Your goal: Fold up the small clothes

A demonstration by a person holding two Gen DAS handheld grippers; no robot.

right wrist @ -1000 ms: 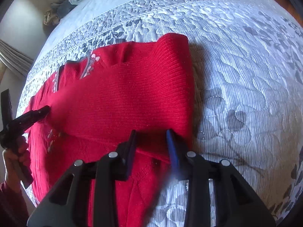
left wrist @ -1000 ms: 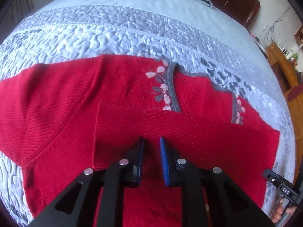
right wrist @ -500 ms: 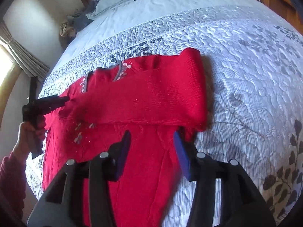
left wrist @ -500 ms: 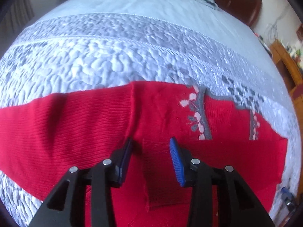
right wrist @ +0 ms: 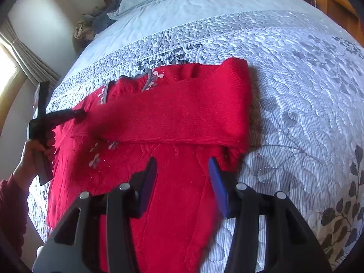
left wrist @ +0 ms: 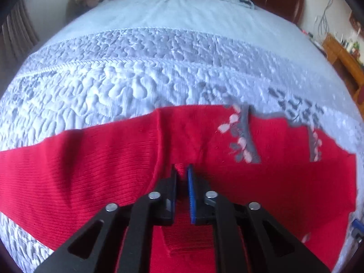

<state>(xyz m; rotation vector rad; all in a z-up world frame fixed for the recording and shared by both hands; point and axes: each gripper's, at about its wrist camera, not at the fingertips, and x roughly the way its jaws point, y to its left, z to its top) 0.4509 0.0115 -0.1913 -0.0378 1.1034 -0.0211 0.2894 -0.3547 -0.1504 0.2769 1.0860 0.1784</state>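
My left gripper [left wrist: 181, 177] pinches the red knitted sweater's [right wrist: 173, 113] folded sleeve, my right gripper [right wrist: 183, 177] gapes empty; tugging could drag the fold askew on the quilted grey bed [right wrist: 295, 68].

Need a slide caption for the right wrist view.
Right gripper, jaws open, above red sweater on quilted bed.

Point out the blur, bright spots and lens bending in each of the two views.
Left wrist view: the grey collar trim on the red sweater is smeared by motion, and the bedspread bulges like a dome. Right wrist view: the window at left is blown out, and the sweater's folded sleeve looks soft.
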